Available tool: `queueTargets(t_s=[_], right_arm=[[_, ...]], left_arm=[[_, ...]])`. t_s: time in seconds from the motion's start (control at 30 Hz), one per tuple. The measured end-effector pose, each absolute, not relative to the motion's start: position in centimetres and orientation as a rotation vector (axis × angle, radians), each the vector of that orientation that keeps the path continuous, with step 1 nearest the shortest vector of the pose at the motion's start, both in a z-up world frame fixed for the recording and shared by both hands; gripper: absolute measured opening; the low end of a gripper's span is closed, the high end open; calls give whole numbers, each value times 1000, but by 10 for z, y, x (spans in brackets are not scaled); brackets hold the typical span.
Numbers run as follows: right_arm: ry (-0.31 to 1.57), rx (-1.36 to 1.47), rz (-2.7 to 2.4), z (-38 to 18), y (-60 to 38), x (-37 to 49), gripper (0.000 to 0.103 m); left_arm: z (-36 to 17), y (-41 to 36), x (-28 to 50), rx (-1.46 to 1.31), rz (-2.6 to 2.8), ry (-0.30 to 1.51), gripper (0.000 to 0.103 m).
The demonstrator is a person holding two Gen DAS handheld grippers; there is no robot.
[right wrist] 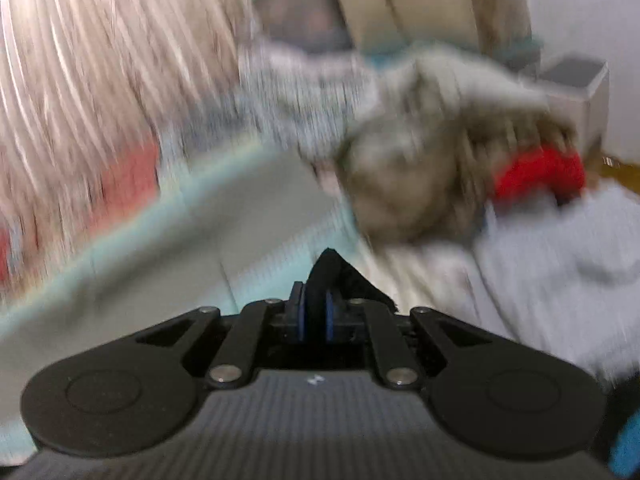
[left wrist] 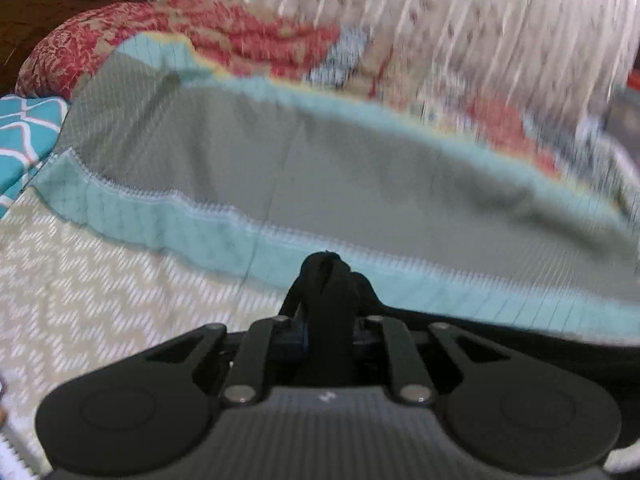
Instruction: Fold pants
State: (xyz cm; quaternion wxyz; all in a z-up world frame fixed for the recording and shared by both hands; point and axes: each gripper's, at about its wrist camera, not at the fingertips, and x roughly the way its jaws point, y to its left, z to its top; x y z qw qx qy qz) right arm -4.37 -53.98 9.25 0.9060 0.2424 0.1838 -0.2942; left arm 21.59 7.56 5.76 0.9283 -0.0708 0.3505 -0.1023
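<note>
Black cloth, likely the pants (left wrist: 326,280), is clamped in my left gripper (left wrist: 326,304) and right gripper (right wrist: 320,312). Both pinch an edge (frames blurred) at lower centre, so I can carry it over the grey-teal spread (left wrist: 320,168).

Black pants (left wrist: 326,280) fill my left claw (left wrist: 326,264), itself black; my right claw (right wrist: 326,268) is black with blue pads (right wrist: 330,316). The blanket (left wrist: 360,184) is grey with a fine grid and a pale teal border. The bedsheet (left wrist: 100,272) is beige with white zigzags. A quilt (left wrist: 240,32) shows red and tan florals, and the curtain (left wrist: 480,20) is cream with small dark motifs.
</note>
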Motion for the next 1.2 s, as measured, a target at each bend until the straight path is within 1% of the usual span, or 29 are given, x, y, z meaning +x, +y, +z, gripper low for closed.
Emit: queueTargets(t_s=[0.03, 0.07, 0.1, 0.13, 0.17, 0.2, 0.23, 0.27, 0.33, 0.4, 0.43, 0.57, 0.67, 0.73, 0.8, 0.87, 1.0, 1.1, 1.13, 1.17, 1.2], right_arm=[[349, 510, -612, 100, -546, -32, 14], [325, 524, -620, 104, -552, -14, 23], [318, 533, -632, 104, -555, 2, 30], [342, 519, -655, 100, -560, 25, 52], [394, 478, -696, 94, -563, 44, 57], [452, 438, -765, 86, -562, 58, 57], [496, 428, -801, 77, -560, 64, 56], [502, 449, -770, 72, -557, 60, 54], [476, 484, -663, 62, -543, 36, 55], [504, 451, -567, 54, -525, 14, 55], [525, 437, -512, 48, -513, 3, 55], [592, 428, -282, 33, -455, -32, 55], [648, 379, -79, 32, -396, -31, 55], [664, 340, 51, 41, -352, -24, 55], [683, 325, 170, 52, -318, -13, 55], [696, 299, 293, 62, -270, -5, 55], [700, 192, 484, 85, -185, 16, 56], [710, 71, 586, 90, -118, 34, 60], [729, 32, 599, 86, -104, 43, 65], [752, -12, 608, 82, -87, 47, 68], [781, -59, 608, 74, -74, 53, 68]], left_arm=[[59, 68, 226, -161, -198, 712, 15], [55, 58, 235, -161, -175, 721, 25], [50, 44, 247, -137, -164, 743, 45], [40, 27, 259, -79, -156, 777, 58], [27, 12, 269, 5, -122, 811, 62], [18, 4, 275, 64, -82, 844, 58], [11, 4, 275, 89, -73, 881, 57], [12, 12, 269, 56, -104, 883, 58], [18, 38, 245, 1, -145, 857, 63], [20, 67, 220, -19, -151, 847, 75], [19, 82, 210, -40, -159, 856, 77], [10, 119, 172, -114, -194, 933, 77], [-4, 120, 145, -184, -263, 1006, 77], [-13, 109, 128, -184, -305, 1038, 79], [-20, 97, 113, -130, -313, 1053, 83], [-22, 85, 96, -58, -293, 1027, 85], [-17, 83, 68, -86, -291, 1012, 85], [-16, 89, 46, -122, -318, 1000, 86], [-17, 89, 41, -133, -324, 1000, 86], [-19, 88, 37, -139, -332, 1005, 84], [-23, 85, 35, -137, -335, 1009, 81]])
